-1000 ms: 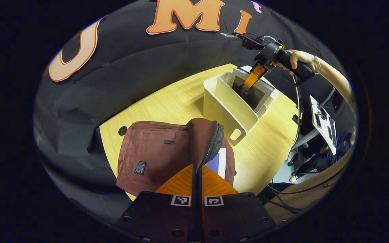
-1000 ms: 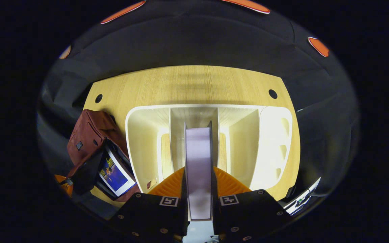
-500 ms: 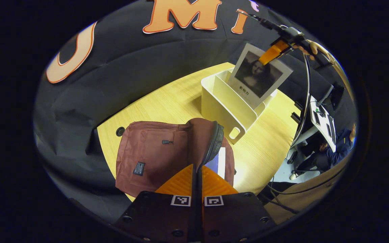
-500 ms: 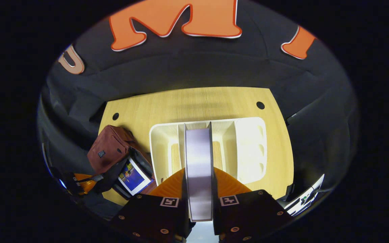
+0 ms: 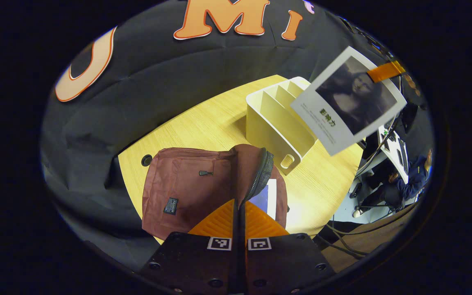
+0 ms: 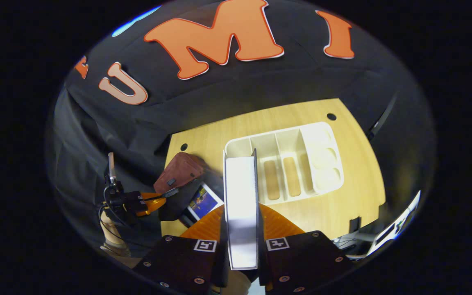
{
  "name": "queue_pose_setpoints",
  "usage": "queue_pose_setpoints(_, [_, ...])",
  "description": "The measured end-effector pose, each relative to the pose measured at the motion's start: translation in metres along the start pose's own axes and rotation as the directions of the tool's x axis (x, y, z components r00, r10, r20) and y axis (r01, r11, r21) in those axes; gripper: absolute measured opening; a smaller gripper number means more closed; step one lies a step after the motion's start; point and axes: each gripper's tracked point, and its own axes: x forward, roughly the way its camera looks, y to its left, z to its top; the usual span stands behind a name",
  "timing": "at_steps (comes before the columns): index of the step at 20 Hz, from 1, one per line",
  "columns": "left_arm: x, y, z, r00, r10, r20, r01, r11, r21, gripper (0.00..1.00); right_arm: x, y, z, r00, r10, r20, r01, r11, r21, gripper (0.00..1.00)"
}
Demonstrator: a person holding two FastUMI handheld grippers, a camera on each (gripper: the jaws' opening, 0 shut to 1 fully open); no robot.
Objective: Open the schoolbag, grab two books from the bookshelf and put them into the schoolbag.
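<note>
Now the right tool (image 6: 241,229) clamps the second book (image 5: 348,100) aloft above the worktop's (image 5: 203,127) far bookshelf (image 5: 275,123); left tool (image 5: 239,213) pinches the schoolbag (image 5: 195,184) flap near the front edge. Should that flap slip, the book may snag the mouth.

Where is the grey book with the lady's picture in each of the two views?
Left gripper view: the grey book hangs in the air at upper right, past the white bookshelf, pinched by the right claw.
Right gripper view: the book shows edge-on at bottom centre, clamped between the claw's orange fingers.
Shared landmark: the white bookshelf, right of centre here, standing on the wooden table.
</note>
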Motion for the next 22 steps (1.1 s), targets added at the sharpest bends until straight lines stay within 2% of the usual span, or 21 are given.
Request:
queue_pose_setpoints(4, [-0.001,0.001,0.002,1.0,0.016,-0.002,-0.016,1.0,0.011,0.01,0.038,0.01,-0.051,0.989,0.138,-0.049,-0.13,0.981,0.145,0.29])
queue_pose_setpoints(7, [-0.004,0.0,0.005,1.0,0.028,-0.005,-0.028,0.999,0.023,0.0,0.07,0.023,-0.074,0.97,0.241,-0.044,-0.223,0.944,0.245,0.29])
queue_pose_setpoints(11, [-0.009,-0.003,0.01,0.999,0.034,-0.008,-0.034,0.999,0.037,0.0,0.117,0.048,-0.097,0.945,0.327,-0.016,-0.304,0.894,0.329,0.29])
queue_pose_setpoints(16, [-0.016,-0.008,0.018,0.999,0.039,-0.012,-0.039,0.997,0.062,0.01,0.174,0.07,-0.108,0.921,0.386,0.051,-0.366,0.814,0.451,0.29])
queue_pose_setpoints(19, [-0.017,-0.01,0.024,0.999,0.041,-0.013,-0.04,0.997,0.063,0.0,0.205,0.084,-0.106,0.916,0.393,0.077,-0.38,0.793,0.476,0.28])
queue_pose_setpoints(22, [-0.016,-0.014,0.025,0.999,0.038,-0.029,-0.036,0.997,0.07,0.0,0.216,0.099,-0.112,0.901,0.425,0.085,-0.413,0.781,0.468,0.29])
